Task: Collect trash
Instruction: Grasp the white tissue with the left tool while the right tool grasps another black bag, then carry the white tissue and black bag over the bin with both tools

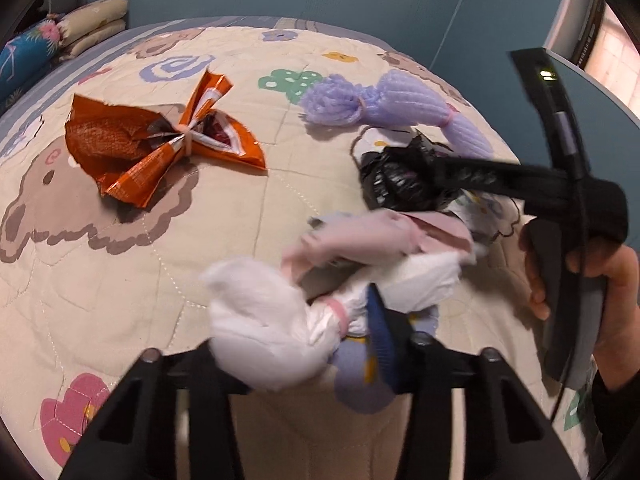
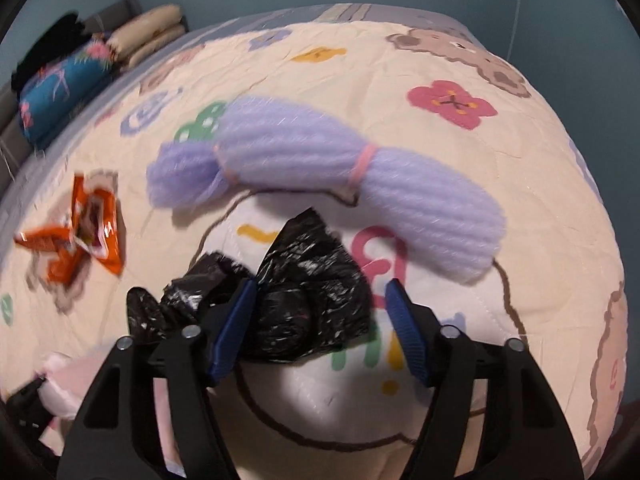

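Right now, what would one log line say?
left gripper: shut on white bundle | right gripper: open around black bag | orange wrapper, purple netting: on quilt

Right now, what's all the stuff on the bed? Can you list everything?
white bundle: one, white and pink, near edge, in left gripper
black bag: one, crumpled, between right gripper's fingers
purple bundle: one, lilac, pink bands, beyond black bag
orange wrapper: one, tied, far left
quilt: one, cream, cartoon prints
pillows: stacked, beige and blue, headboard end
left gripper: closed on white bundle
right gripper: straddling black bag
hand: one, holding right gripper
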`<action>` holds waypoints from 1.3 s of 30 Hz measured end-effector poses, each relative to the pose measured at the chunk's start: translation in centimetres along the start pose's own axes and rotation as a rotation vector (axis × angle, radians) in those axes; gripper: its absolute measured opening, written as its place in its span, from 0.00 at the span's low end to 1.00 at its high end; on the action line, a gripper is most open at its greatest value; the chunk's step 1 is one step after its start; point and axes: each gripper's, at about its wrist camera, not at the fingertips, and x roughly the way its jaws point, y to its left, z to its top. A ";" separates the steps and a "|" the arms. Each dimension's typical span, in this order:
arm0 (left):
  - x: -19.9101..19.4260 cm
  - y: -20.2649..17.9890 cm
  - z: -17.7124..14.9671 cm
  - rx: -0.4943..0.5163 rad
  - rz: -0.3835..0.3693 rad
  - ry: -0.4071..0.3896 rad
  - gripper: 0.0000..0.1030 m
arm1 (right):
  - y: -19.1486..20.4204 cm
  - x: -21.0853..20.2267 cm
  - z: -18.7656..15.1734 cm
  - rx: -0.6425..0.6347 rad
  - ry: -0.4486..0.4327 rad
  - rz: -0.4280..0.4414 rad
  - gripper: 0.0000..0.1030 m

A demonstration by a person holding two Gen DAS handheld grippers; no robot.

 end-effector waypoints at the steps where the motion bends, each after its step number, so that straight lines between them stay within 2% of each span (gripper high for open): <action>1: -0.1 -0.2 0.0 0.008 0.004 -0.003 0.33 | 0.4 0.0 -0.2 -0.017 -0.002 -0.005 0.46; 4: -0.5 -0.4 -0.1 0.019 0.001 -0.007 0.28 | 1.1 -0.6 -0.4 -0.036 -0.008 0.006 0.26; 6: -0.8 -0.3 -0.1 0.014 -0.012 -0.005 0.24 | 1.7 -1.1 -0.5 -0.060 -0.020 -0.002 0.19; 9: -1.6 -0.2 -0.1 0.005 -0.029 -0.002 0.21 | 2.1 -1.8 -0.7 -0.077 -0.025 0.001 0.16; 19: -5.8 -0.3 -1.5 0.016 -0.050 -0.030 0.20 | 0.9 -5.9 -1.6 -0.035 -0.058 0.035 0.14; 25: -9.1 0.1 -2.2 -0.005 -0.080 -0.066 0.20 | -0.5 -10.6 -2.5 -0.008 -0.117 0.055 0.14; 39: -16.3 -1.1 -3.5 0.008 -0.076 -0.164 0.20 | -4.4 -22.8 -6.8 0.009 -0.245 0.067 0.14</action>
